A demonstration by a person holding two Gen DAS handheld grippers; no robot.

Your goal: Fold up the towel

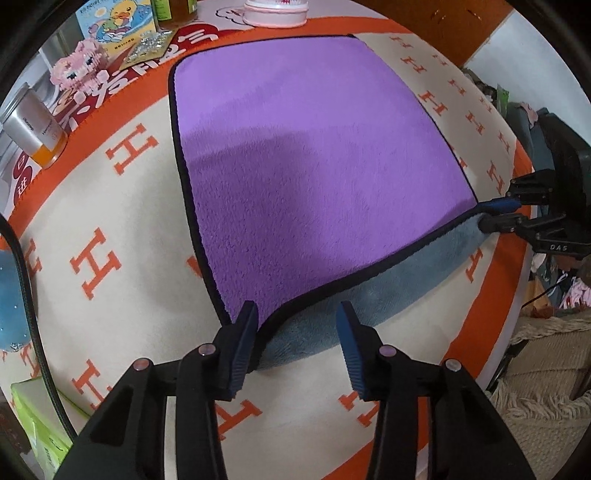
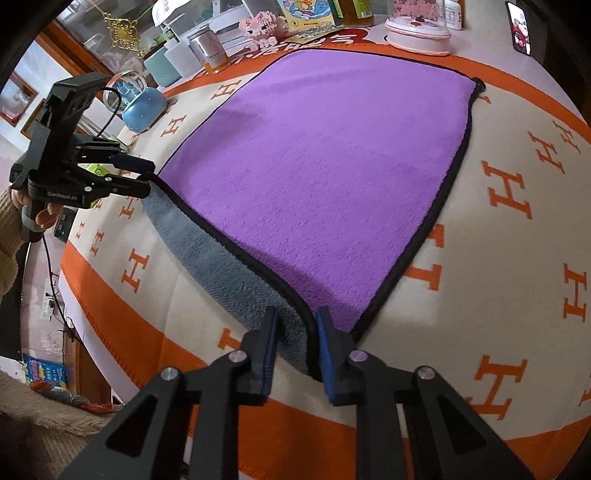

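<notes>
A purple towel with black trim and a grey underside lies on an orange-and-cream blanket; it also shows in the right wrist view. Its near edge is lifted, showing the grey side. My left gripper is open, its jaws astride the near left corner. My right gripper is open, its jaws astride the near right corner's black trim. Each gripper shows in the other view, the right one at the right, the left one at the left.
Along the table's far edge stand a metal can, a pink block figure, a jar and a pink-based dome. A blue globe ornament sits far left. A green box lies near left.
</notes>
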